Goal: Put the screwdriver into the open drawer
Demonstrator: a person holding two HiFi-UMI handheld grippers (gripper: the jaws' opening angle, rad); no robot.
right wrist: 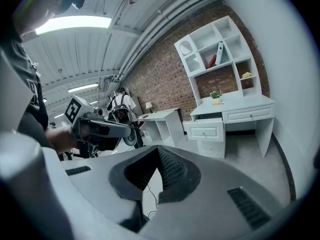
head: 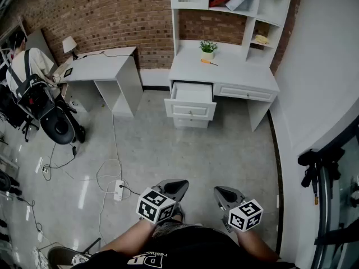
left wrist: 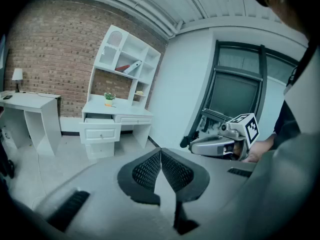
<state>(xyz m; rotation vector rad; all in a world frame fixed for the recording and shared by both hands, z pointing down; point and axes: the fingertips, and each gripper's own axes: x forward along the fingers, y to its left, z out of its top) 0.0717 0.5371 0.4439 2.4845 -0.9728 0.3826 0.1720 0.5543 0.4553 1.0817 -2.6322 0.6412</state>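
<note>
Held left gripper (head: 175, 188) and right gripper (head: 226, 195) side by side, low and close to the body, above grey floor (head: 185, 150), both tipped somewhat downward. Had both pairs of jaws pressed shut tip to tip, with nothing caught between them.

Noted a white power strip (head: 119, 189) with loose cables on the floor just left of the left gripper. Stood well apart from everything else in the room.

Found, farther off at the left, a person (head: 25, 66) seated beside a small white table (head: 106, 66) with a lamp (head: 69, 43) on it.

Faced, at the far brick wall, a white desk (head: 241, 77) under a shelf unit (head: 269, 4). Saw its upper left drawer (head: 192, 92) pulled out and open. Spotted the screwdriver (head: 209, 62), orange-handled, lying on the desk top just beside a potted plant (head: 208, 48), behind the drawer and not in it. Made out nothing inside the drawer from this distance.
</note>
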